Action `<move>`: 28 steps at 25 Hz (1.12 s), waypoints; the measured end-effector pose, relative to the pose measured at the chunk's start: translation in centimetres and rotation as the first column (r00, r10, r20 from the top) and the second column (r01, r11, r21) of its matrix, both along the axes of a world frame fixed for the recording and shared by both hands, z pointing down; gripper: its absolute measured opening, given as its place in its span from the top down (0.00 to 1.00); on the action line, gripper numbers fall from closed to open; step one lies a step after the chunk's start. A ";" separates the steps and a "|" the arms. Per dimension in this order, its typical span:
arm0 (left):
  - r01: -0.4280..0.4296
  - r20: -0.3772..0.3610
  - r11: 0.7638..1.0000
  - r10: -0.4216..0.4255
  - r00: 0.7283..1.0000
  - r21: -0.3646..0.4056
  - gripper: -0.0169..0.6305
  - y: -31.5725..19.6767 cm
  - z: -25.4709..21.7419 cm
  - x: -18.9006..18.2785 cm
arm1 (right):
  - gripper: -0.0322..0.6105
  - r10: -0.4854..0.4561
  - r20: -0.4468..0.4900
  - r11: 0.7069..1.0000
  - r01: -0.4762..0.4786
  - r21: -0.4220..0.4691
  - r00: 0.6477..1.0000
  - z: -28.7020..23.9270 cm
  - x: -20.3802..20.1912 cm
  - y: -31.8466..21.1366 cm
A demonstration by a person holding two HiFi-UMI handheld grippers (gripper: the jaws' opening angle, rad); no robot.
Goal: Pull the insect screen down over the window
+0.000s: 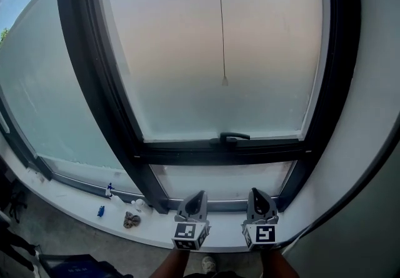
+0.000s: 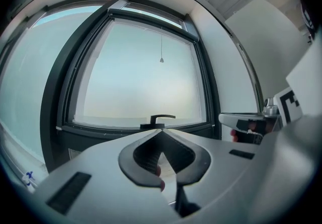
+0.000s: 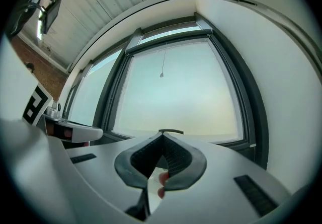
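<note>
Head cam sits above/behind left gripper (image 1: 197,195) & right gripper (image 1: 255,193), looking down-fwd. Gripper cams look along own jaws; all share window handle (image 1: 230,139) ahead.

White sill (image 1: 69,203), small blue object (image 1: 100,211) lying on it, brownish crumpled lump (image 1: 131,220) on the sill just right of that, dark blue thing (image 1: 75,265) below the sill's front edge, white wall (image 1: 375,114) rising past the sill's right end

No readable text — only square marker patterns.
</note>
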State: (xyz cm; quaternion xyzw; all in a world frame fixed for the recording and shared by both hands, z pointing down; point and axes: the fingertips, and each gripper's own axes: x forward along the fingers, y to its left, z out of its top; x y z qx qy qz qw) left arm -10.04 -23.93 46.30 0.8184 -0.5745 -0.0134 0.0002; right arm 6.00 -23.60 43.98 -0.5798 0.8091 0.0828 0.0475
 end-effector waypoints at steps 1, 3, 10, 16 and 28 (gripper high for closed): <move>-0.007 0.012 1.000 0.007 1.000 0.010 0.97 -0.8 -0.2 -0.4 | 0.95 0.009 -0.002 1.000 -0.009 0.007 1.000 -0.3 -0.3 -0.7; -0.019 0.007 0.999 0.019 1.000 0.039 0.97 -2.4 -1.3 -1.1 | 0.95 0.029 -0.005 1.000 -0.029 0.009 1.000 -0.8 -0.8 -2.2; -0.052 -0.021 0.987 0.055 0.998 0.152 0.97 -7.6 -5.3 -2.3 | 0.95 0.084 0.004 0.995 -0.084 0.051 0.996 -2.7 -1.4 -7.3; -0.070 -0.020 0.979 0.075 0.997 0.192 0.97 -10.8 -7.3 -2.7 | 0.95 0.109 0.002 0.989 -0.109 0.098 0.994 -5.0 -2.3 -9.9; -0.021 0.053 0.918 -0.001 0.999 0.395 0.97 -15.5 -15.6 -2.8 | 0.95 0.075 -0.012 0.964 -0.070 0.257 0.997 -14.0 -2.9 -15.8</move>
